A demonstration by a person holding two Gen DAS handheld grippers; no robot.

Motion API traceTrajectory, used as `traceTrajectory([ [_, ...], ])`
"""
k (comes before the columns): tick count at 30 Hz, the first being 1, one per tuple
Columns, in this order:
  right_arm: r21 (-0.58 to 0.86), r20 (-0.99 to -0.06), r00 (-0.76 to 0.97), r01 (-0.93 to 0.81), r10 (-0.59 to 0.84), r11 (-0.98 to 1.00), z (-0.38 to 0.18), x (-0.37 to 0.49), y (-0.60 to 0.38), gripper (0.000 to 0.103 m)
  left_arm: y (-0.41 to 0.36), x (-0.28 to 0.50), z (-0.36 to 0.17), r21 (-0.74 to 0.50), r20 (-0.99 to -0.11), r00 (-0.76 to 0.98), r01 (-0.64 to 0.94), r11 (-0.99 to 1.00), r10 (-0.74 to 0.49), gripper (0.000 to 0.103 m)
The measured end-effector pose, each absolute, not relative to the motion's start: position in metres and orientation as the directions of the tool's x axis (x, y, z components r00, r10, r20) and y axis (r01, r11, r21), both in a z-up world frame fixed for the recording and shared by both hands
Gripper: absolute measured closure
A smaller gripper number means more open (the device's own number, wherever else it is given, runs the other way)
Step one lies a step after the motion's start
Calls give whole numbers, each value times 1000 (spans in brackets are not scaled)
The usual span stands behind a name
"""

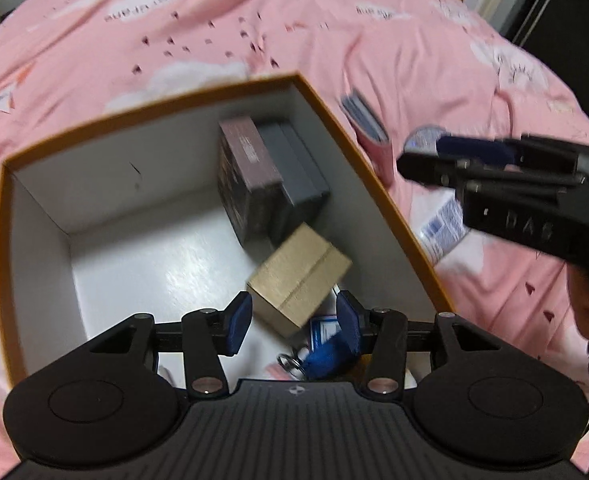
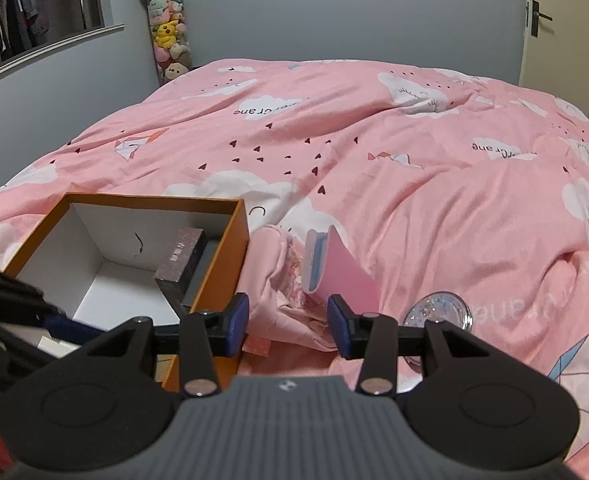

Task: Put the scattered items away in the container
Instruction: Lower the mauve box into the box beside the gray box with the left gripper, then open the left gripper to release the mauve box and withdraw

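Note:
An open orange box (image 1: 358, 152) with a white inside sits on the pink bed. It holds a dark speckled box (image 1: 246, 168), a grey box (image 1: 298, 176), a tilted brown cardboard box (image 1: 298, 276) and a blue key tag with a ring (image 1: 322, 352). My left gripper (image 1: 294, 326) is open just above the box's inside, near the cardboard box, which blurs and touches neither pad. My right gripper (image 2: 288, 328) is open and empty over the bed beside the orange box (image 2: 230, 264). A pink card pack (image 2: 334, 268) and a glittery clear disc (image 2: 440, 312) lie ahead of it.
The pink patterned duvet (image 2: 414, 168) covers the bed. A white labelled packet (image 1: 444, 224) lies under the right gripper (image 1: 418, 164) in the left wrist view. A tube of plush toys (image 2: 168, 36) stands at the wall, with a door (image 2: 558, 24) at far right.

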State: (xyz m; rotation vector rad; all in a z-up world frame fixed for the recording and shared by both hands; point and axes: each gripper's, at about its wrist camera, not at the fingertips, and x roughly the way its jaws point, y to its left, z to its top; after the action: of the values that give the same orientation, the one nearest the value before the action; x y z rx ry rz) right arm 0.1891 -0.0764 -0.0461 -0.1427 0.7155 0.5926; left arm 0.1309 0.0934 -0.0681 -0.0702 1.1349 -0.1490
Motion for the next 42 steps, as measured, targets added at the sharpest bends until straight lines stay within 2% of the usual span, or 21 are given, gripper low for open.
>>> traceTrajectory([
  [2, 76, -655, 598, -556, 462, 827, -47, 189, -77, 56, 90, 132, -75, -109, -904, 407, 71, 991, -129, 62],
  [8, 81, -658, 598, -549, 458, 832, -49, 191, -78, 54, 88, 133, -80, -93, -887, 446, 85, 992, -122, 71],
  [21, 85, -677, 576, -557, 458, 826, -56, 191, -74, 54, 83, 138, -81, -35, -859, 489, 233, 972, -149, 67],
  [30, 74, -681, 575, -561, 453, 824, -56, 189, -73, 53, 80, 137, -81, -17, -859, 493, 242, 970, -138, 66],
  [39, 81, -682, 594, -519, 427, 851, -51, 187, -96, 47, 81, 130, -76, 4, -858, 504, 205, 979, -102, 65],
  [42, 79, -681, 602, -506, 417, 859, -51, 185, -108, 39, 84, 124, -68, -3, -850, 517, 189, 982, -102, 65],
])
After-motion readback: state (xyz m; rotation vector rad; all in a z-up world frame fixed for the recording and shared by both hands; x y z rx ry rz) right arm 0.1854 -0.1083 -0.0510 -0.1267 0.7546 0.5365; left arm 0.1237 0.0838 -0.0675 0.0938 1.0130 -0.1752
